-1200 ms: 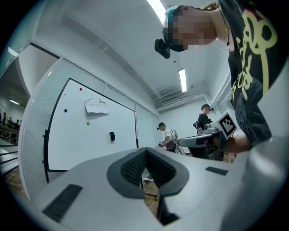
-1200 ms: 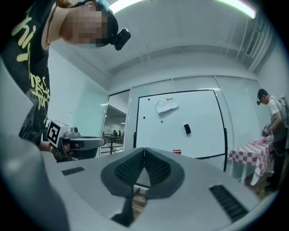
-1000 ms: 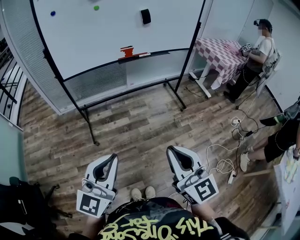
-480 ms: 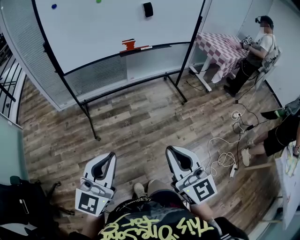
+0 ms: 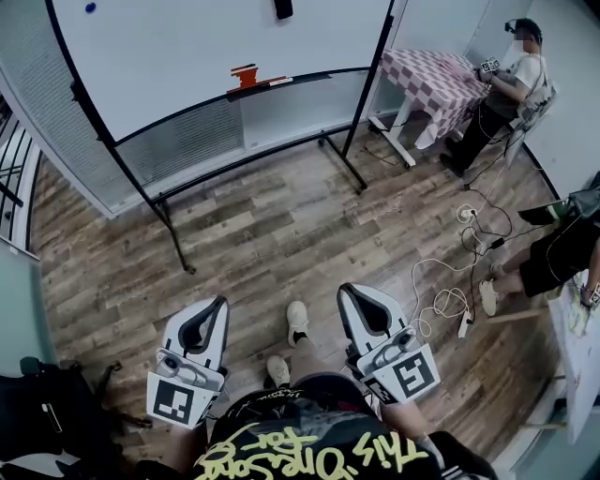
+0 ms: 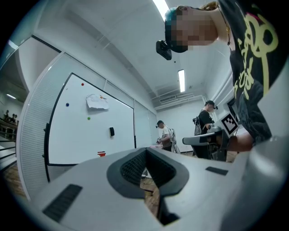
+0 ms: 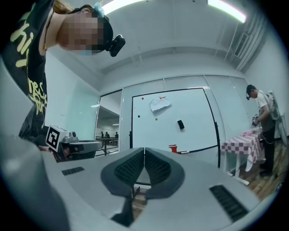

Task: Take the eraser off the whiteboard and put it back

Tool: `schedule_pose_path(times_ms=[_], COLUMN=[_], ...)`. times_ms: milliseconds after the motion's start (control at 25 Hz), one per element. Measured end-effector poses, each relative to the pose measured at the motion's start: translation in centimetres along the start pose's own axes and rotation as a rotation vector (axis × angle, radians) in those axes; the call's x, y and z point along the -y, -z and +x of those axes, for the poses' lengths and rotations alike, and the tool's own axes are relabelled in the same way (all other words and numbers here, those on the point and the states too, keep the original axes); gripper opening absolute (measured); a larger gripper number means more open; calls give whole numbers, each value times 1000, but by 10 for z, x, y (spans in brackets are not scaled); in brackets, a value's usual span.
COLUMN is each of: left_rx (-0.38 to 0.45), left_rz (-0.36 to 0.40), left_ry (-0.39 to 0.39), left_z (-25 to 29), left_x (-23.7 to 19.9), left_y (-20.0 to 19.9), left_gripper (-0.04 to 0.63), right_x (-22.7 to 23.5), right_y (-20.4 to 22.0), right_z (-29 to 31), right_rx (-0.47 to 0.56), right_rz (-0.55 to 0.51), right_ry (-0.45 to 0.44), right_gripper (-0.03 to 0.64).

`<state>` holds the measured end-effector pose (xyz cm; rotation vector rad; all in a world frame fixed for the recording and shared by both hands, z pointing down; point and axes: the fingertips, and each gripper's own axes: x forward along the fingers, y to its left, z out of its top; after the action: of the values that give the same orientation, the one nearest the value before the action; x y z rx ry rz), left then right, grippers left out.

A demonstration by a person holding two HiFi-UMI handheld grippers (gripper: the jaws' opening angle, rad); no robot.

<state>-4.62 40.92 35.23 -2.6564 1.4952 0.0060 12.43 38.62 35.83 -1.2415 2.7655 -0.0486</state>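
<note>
Wood-plank flooring is stretching between me and the whiteboard (image 5: 187, 56), which is standing well apart from me on its black frame. Judging by that gap, I am only making my approach, so I am carrying both tongs low and level, pointing toward the whiteboard. The left gripper (image 5: 218, 302) and the right gripper (image 5: 347, 291) are each pinched fully together with nothing between the jaws, since nothing is within reach to grasp. The eraser (image 5: 282, 8) is clinging high on the whiteboard's face, right of its middle, probably by a magnet, where I am expecting to return it. Counting what is on the whiteboard, I am seeing one black eraser, one paper sheet (image 7: 160, 103) near its top, three small magnet dots (image 7: 156, 119) left of the eraser, and one red item (image 5: 246, 77) lying on its ledge below. Beyond the whiteboard's right post, one checked table (image 5: 431, 80) is standing, and two other people are working on that side, well clear of my path.
</note>
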Motion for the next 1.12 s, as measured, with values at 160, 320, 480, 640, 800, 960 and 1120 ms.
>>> schedule_pose_path(times_ms=[160, 320, 480, 640, 800, 960, 1120], left_rx=[-4, -5, 8, 14, 19, 12, 8], left_rz=[3, 6, 18, 20, 31, 36, 40], left_ry=[-9, -17, -29, -40, -50, -53, -56], left_z=[4, 13, 30, 52, 74, 94, 115], left_x=[-5, -14, -26, -36, -47, -62, -77], left_y=[2, 2, 0, -2, -3, -2, -2], left_gripper=[6, 6, 6, 6, 6, 6, 6], right_x=[-2, 3, 19, 43, 61, 76, 94], right_y=[-6, -6, -5, -2, -7, -6, -4], right_z=[12, 27, 41, 56, 77, 100, 119], right_rx=[27, 29, 18, 6, 30, 25, 11], right_rz=[20, 24, 1, -12, -3, -7, -7], right_ry=[-30, -47, -47, -45, -60, -67, -65], right_gripper=[11, 11, 11, 11, 11, 9, 11])
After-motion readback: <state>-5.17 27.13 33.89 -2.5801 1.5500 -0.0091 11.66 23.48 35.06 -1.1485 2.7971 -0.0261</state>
